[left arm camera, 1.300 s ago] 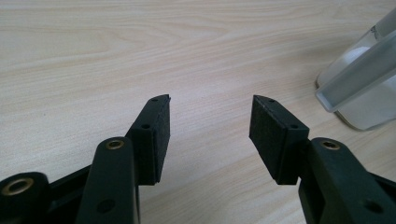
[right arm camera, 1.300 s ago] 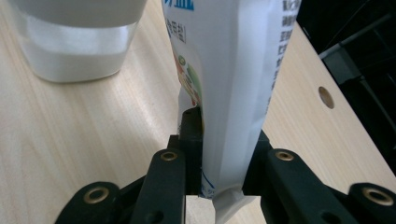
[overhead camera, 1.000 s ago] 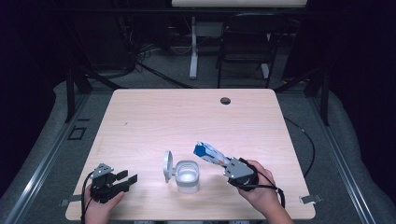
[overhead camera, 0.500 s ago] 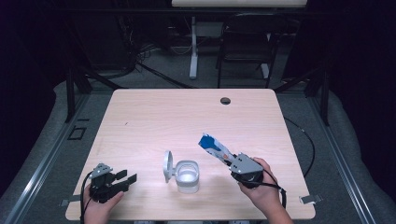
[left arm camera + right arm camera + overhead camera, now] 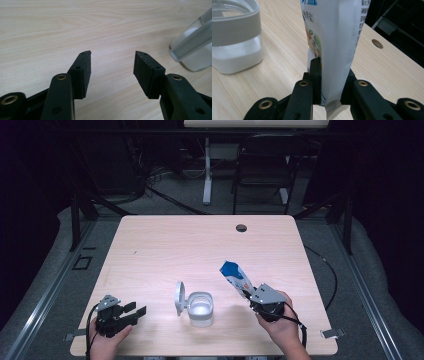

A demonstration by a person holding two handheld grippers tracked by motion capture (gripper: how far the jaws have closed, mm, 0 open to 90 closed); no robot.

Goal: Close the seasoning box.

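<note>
Left gripper (image 5: 134, 313): we see its jaws spread, empty, resting near the table's (image 5: 200, 245) front-left edge.
Jar (image 5: 201, 309): one, lid (image 5: 179, 297) flipped open, mid-front.
Right gripper (image 5: 248, 293): pinches one packet (image 5: 235, 276) right of the jar.
Risk: we judge the thin packet could slip or spill beside the jar.

The only print I can see is on the packet (image 5: 332, 42) pinched in my right gripper (image 5: 331, 82). In the right gripper view, blue characters in an East Asian script run down its white face beside a red and green picture; they are cut off at the top edge and I cannot make them out. Small dark print at its upper right is too blurred to read
</note>
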